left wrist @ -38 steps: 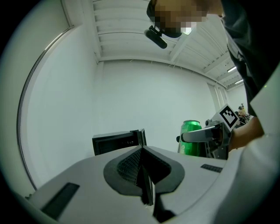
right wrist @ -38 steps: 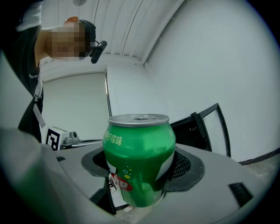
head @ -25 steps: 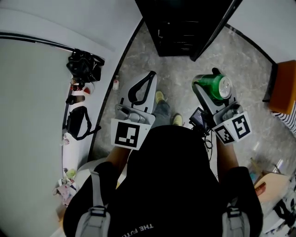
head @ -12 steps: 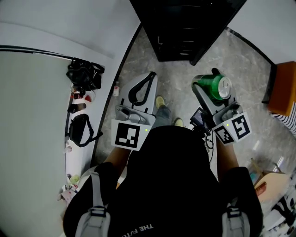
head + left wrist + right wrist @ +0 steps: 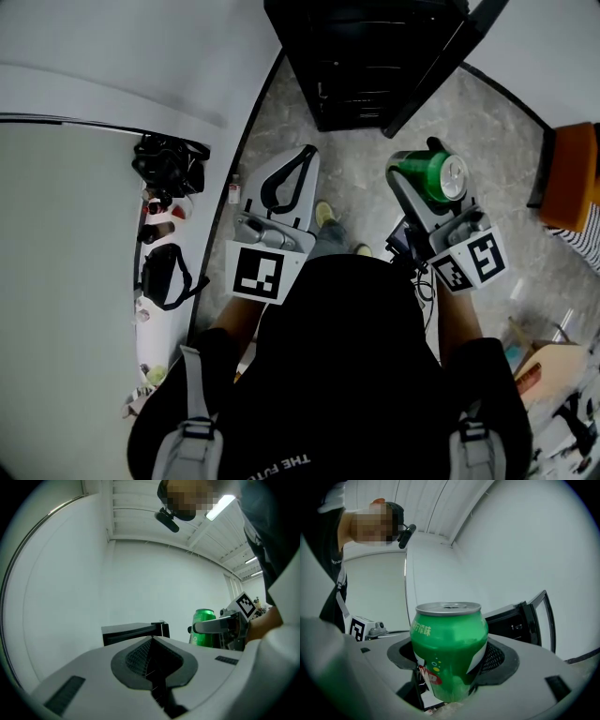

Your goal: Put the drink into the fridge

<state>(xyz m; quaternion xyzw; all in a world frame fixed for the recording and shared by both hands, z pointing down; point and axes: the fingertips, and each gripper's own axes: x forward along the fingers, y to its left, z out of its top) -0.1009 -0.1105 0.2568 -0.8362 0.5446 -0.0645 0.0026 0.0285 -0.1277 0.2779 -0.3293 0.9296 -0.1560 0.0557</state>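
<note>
As you look down over your own shoulders, the far left of the head view shows a pale surface (image 5: 66, 281). A cluster of dark strapped items (image 5: 169, 161) lies along its right edge. They may be bags or camera gear, but they are too small to tell.

Left of centre, your left gripper (image 5: 302, 159) hangs over the grey marbled floor (image 5: 356, 178), with its marker cube (image 5: 258, 272) nearest your chest. The left gripper view shows its jaws pressed together with nothing between them.

At the top centre stands the black fridge (image 5: 375, 56). Its door (image 5: 441, 66) is swung open along the fridge's right side.

Right of centre, your right gripper (image 5: 417, 167) is clamped on the green drink can (image 5: 433, 176), which is in the air below the fridge and well apart from it. The can's silver top is turned toward the right of the frame. In the right gripper view the can (image 5: 449, 648) sits upright between the two jaw pads, and the open fridge (image 5: 511, 620) lies behind it to the right.

An orange object (image 5: 572, 178) sits at the right edge.
</note>
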